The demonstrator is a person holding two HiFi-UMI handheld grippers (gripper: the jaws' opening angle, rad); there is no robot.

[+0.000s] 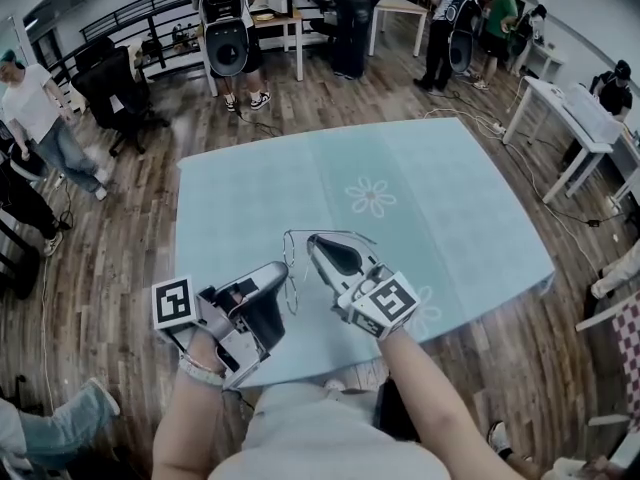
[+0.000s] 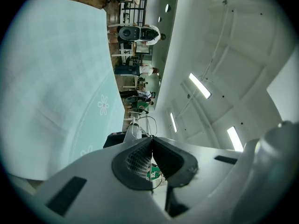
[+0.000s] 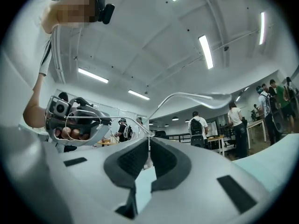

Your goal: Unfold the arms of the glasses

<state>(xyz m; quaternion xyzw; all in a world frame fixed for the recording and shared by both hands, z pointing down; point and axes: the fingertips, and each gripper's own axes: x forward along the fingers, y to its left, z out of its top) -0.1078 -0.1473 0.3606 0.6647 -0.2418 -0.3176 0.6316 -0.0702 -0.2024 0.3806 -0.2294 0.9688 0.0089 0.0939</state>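
Two grippers meet over the near edge of the counter (image 1: 455, 183), which is covered by a pale blue cloth with flower prints, and they hold a pair of thin wire-framed glasses (image 1: 290, 268) in the air between them. The left gripper (image 1: 279, 270) comes in from the near left. In its own view its jaws are clenched (image 2: 152, 139) on a fine wire of the glasses (image 2: 145, 124), with a rounded lens loop rising just past the tips. The right gripper (image 1: 316, 241) reaches in from the near right. Its jaws are pressed together (image 3: 149, 140) on the thin frame of the glasses (image 3: 119, 117), which runs left to the left gripper (image 3: 74, 120). One arm (image 3: 187, 95) of the glasses sweeps up and to the right from the right gripper's jaws and ends in a clear, flattened tip. Several people (image 1: 352, 8) stand on the wooden floor (image 1: 130, 198) at the far side of the room.
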